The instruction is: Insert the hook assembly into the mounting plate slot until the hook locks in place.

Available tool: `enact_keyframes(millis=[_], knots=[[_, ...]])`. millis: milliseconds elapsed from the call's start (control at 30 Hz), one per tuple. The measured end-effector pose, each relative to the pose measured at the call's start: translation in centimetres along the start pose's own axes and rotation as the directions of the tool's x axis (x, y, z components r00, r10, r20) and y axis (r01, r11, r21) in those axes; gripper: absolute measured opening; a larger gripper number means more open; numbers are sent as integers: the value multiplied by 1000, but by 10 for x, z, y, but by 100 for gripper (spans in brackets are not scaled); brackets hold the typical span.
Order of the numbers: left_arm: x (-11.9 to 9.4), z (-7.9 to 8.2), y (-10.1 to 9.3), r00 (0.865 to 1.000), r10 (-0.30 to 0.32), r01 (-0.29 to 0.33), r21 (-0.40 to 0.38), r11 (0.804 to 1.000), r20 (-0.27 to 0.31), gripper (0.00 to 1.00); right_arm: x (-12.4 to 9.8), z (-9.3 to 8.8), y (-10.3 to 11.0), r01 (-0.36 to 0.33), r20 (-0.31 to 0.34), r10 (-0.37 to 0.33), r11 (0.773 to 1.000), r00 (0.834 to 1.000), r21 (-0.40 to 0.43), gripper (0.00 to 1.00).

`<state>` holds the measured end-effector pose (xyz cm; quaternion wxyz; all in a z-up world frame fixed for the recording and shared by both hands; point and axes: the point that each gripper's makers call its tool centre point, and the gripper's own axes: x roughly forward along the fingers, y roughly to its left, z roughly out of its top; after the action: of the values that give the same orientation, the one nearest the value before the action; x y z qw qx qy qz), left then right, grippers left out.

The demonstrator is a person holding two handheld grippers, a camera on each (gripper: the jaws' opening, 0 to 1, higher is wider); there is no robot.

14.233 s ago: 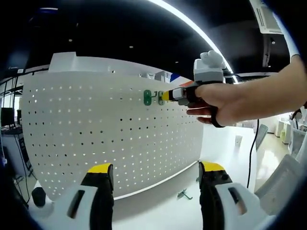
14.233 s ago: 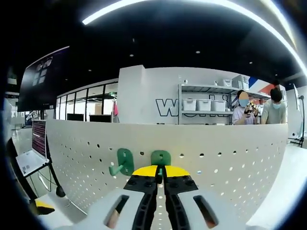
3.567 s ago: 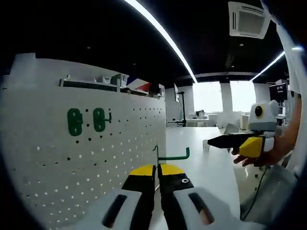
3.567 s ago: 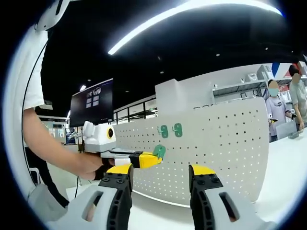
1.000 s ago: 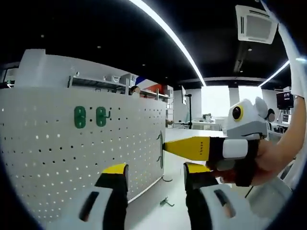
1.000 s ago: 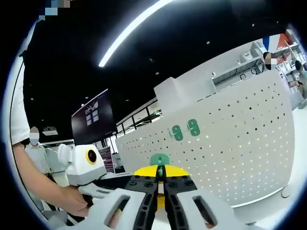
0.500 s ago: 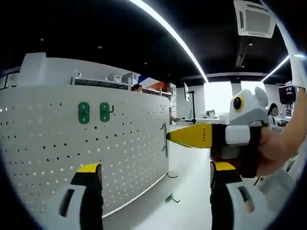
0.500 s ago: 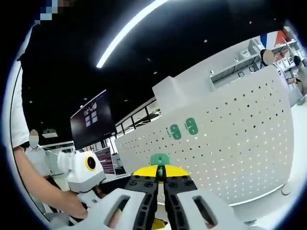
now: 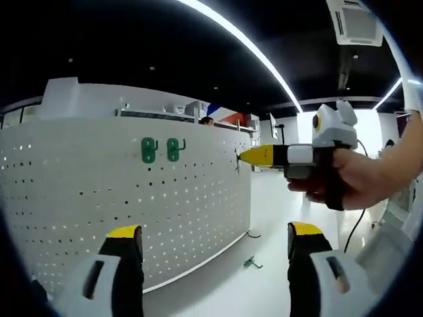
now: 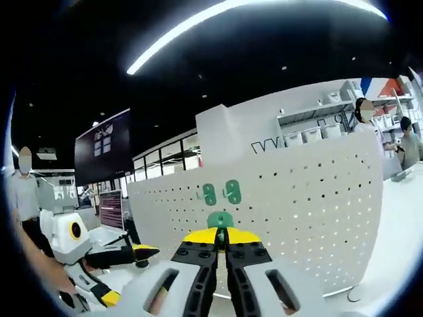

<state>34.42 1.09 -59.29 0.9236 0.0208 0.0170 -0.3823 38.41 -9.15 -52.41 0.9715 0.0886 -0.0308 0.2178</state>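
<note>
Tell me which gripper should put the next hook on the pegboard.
Right. The right gripper is shut on a green hook facing the pegboard; the left gripper is open, holding nothing.

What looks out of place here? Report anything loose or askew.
One small dark hook lies loose on the white table at the foot of the white perforated pegboard, while two green hooks sit mounted side by side on it. Nothing else stands out.

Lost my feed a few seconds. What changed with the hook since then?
The left gripper let go of the hook and opened; the right gripper took it and stays shut on it, facing the pegboard. The two mounted hooks stayed put.
</note>
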Motion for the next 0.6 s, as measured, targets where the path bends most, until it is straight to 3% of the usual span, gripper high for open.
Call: enact_keyframes(millis=[600], knots=[[-32, -6, 24, 994, 109, -109, -24, 994, 17, 93, 40, 27, -30, 103, 21, -102, 990, 995, -99, 1]])
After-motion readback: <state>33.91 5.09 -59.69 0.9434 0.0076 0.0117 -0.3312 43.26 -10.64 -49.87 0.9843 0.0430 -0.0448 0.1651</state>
